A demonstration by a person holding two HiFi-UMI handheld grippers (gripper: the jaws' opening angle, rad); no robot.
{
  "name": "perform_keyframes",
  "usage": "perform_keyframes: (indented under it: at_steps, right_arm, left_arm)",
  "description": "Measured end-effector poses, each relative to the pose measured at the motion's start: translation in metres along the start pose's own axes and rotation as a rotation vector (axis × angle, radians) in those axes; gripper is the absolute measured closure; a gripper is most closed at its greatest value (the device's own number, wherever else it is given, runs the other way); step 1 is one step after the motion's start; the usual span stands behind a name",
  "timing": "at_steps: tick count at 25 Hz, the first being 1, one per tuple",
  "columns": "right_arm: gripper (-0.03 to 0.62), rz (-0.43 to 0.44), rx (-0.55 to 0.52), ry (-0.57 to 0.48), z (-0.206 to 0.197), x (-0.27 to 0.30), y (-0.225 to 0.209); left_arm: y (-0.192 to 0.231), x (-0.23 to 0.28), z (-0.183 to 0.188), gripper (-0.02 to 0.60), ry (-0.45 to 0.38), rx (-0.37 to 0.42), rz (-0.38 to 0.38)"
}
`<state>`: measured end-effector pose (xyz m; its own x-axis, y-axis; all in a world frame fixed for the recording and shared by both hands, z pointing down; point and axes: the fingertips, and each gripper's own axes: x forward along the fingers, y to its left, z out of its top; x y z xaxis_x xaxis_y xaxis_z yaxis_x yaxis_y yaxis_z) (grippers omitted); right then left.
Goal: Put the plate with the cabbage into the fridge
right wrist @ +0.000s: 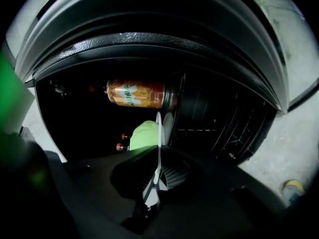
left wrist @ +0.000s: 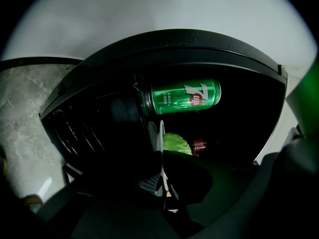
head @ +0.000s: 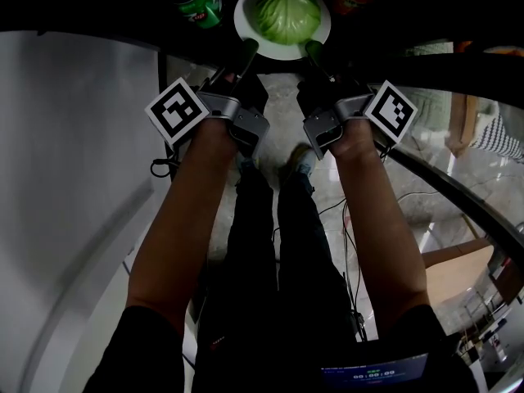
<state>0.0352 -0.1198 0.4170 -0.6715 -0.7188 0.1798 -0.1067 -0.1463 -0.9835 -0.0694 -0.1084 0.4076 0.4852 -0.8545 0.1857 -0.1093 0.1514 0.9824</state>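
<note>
My left gripper (head: 248,50) and right gripper (head: 313,50) clamp opposite rim edges of the round white plate (head: 243,16), keeping the pale green cabbage (head: 286,12) level.

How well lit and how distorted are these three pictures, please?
Head view: the fridge interior is almost black; only the plate and cabbage show brightly. Left gripper view: heavy fisheye curvature, green can crisp against darkness. Right gripper view: same curvature, orange can dimmer, foreground murky.

plate (head: 244,21) white | cabbage (head: 286,13) pale green | can (head: 196,0) green | other can (right wrist: 135,93) orange | cube markers (head: 176,110) black-white squares
</note>
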Motion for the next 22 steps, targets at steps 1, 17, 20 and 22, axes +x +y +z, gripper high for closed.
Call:
perform_keyframes:
  at_steps: [1,17,20,22]
  right_arm:
    - [0.576,0.001,-0.007,-0.001,0.0,0.0,0.0]
    - [0.568,-0.008,-0.122,-0.02,0.01,-0.013,0.008]
    - [0.568,-0.033,-0.303,-0.007,0.011,-0.016,0.019]
    - [0.569,-0.086,-0.508,0.007,0.01,-0.019,0.025]
  left_arm:
    - [0.0,0.0,0.0,0.569,0.001,0.002,0.0]
    - [-0.007,-0.009,0.017,0.566,-0.024,0.044,-0.018]
    - [-0.013,-0.014,0.023,0.567,-0.032,0.158,0.006]
    - [-0.015,-0.018,0.03,0.568,-0.027,0.347,0.072]
